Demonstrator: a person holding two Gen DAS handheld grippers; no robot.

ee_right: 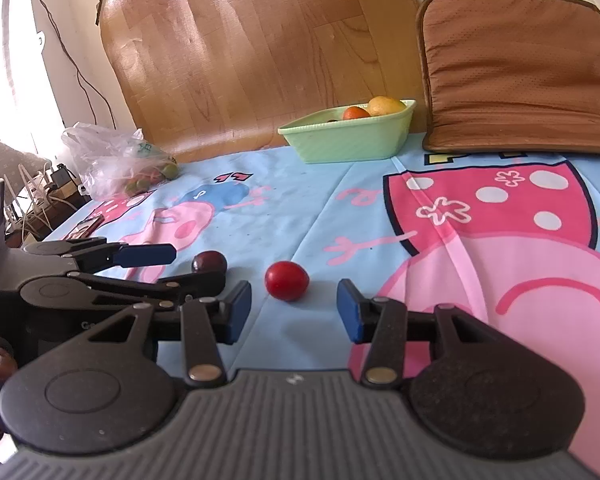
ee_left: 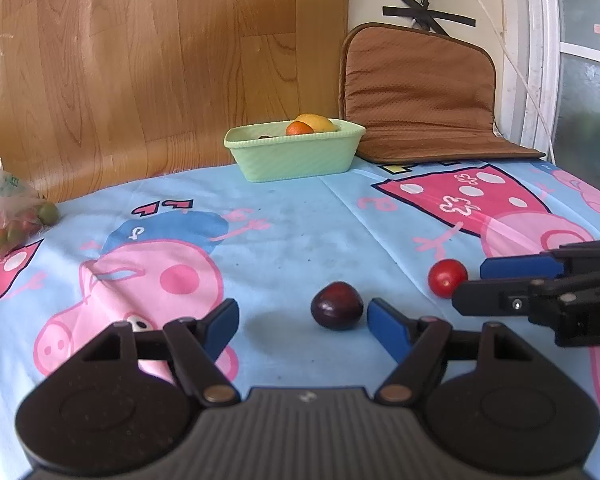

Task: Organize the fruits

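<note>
The left hand-held gripper [ee_left: 302,322] stands released, its blue pads either side of a dark plum [ee_left: 336,306] on the cartoon-print cloth [ee_left: 284,236], the right pad just beside the fruit. The right hand-held gripper [ee_right: 294,310] is likewise released, a red tomato [ee_right: 287,281] just ahead of its pads. Farther back sits a green basket [ee_left: 296,158] holding an orange [ee_left: 299,129] and a yellow fruit [ee_left: 318,122], near a brown cushion [ee_left: 420,88].

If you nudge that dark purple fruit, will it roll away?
Probably a little. The dark purple fruit looks round and glossy, so it may wobble sideways on the soft cartoon cloth. Its smooth skin could slip between the left gripper pads, and hard squeezing might bruise it.
</note>
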